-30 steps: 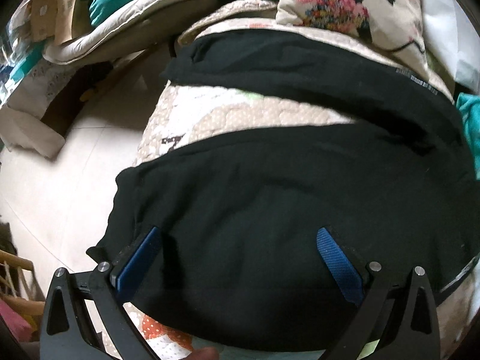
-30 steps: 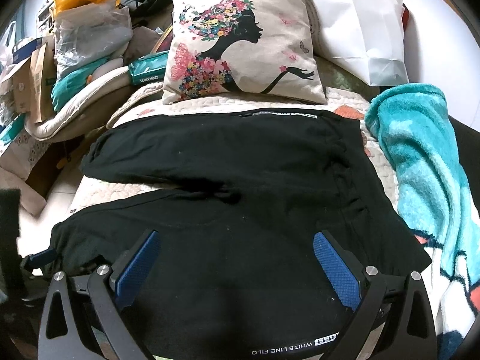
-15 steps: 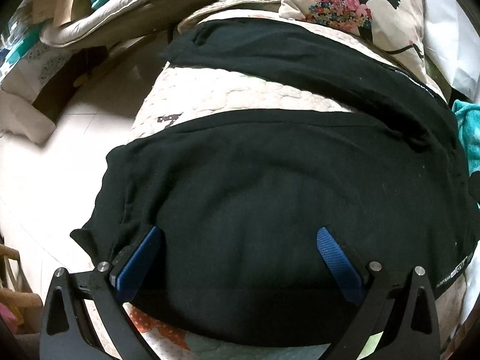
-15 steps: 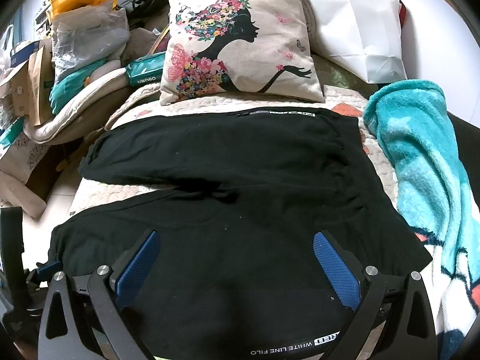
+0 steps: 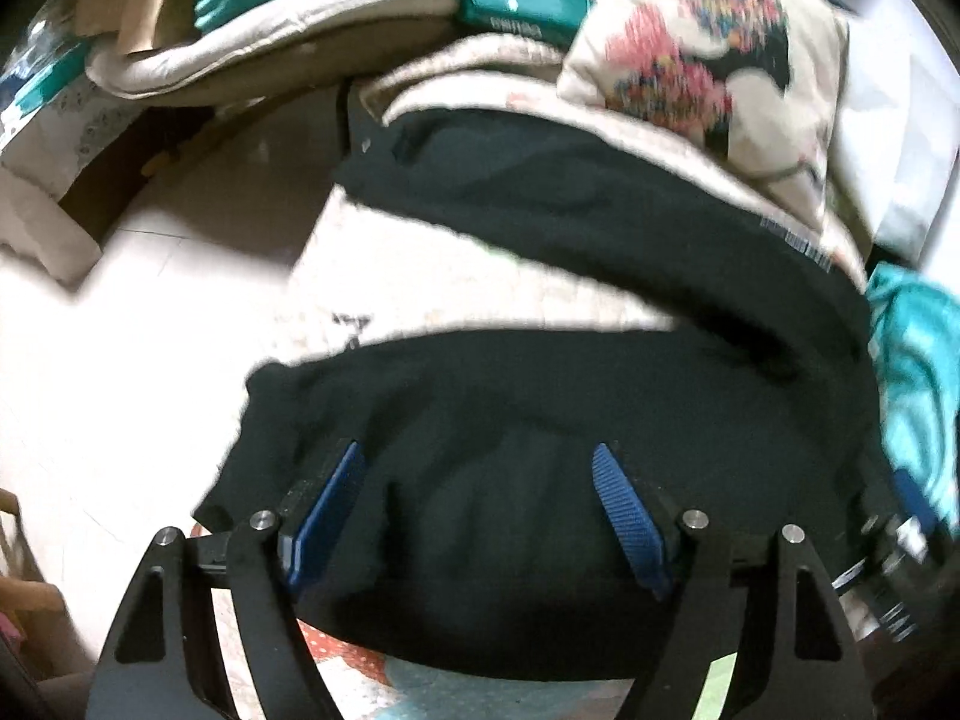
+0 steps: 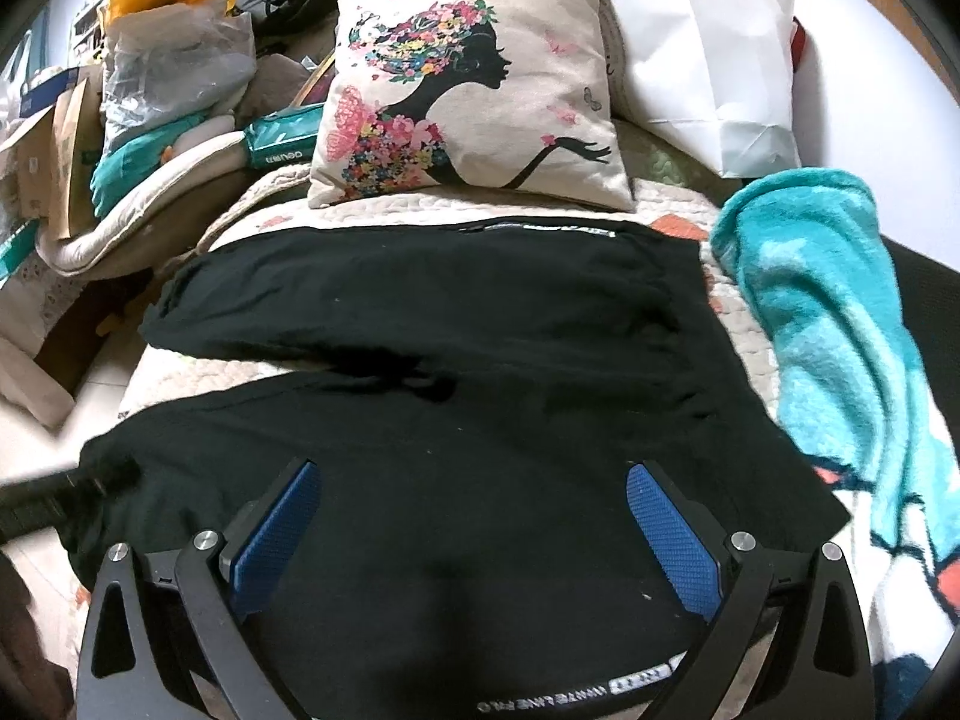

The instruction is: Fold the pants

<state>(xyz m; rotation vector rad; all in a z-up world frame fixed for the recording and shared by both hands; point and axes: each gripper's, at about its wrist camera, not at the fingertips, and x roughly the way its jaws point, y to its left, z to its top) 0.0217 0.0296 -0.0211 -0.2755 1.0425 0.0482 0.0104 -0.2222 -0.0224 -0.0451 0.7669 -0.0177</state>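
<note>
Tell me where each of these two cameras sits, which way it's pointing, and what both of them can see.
Left wrist: on the left gripper, jaws open, over the near leg's cuff end of the black pants; the right gripper shows at the right edge.
Right wrist: on the right gripper, jaws open, above the pants' waist end, facing the printed pillow.
Shared: pants, pillow, turquoise blanket.

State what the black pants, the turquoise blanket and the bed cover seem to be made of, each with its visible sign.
Black pants: matte knit, probably cotton jersey; soft folds, lint specks.
Turquoise blanket: plush fleece; fuzzy pile.
Bed cover: quilted fabric; stitched puffed pattern.
</note>
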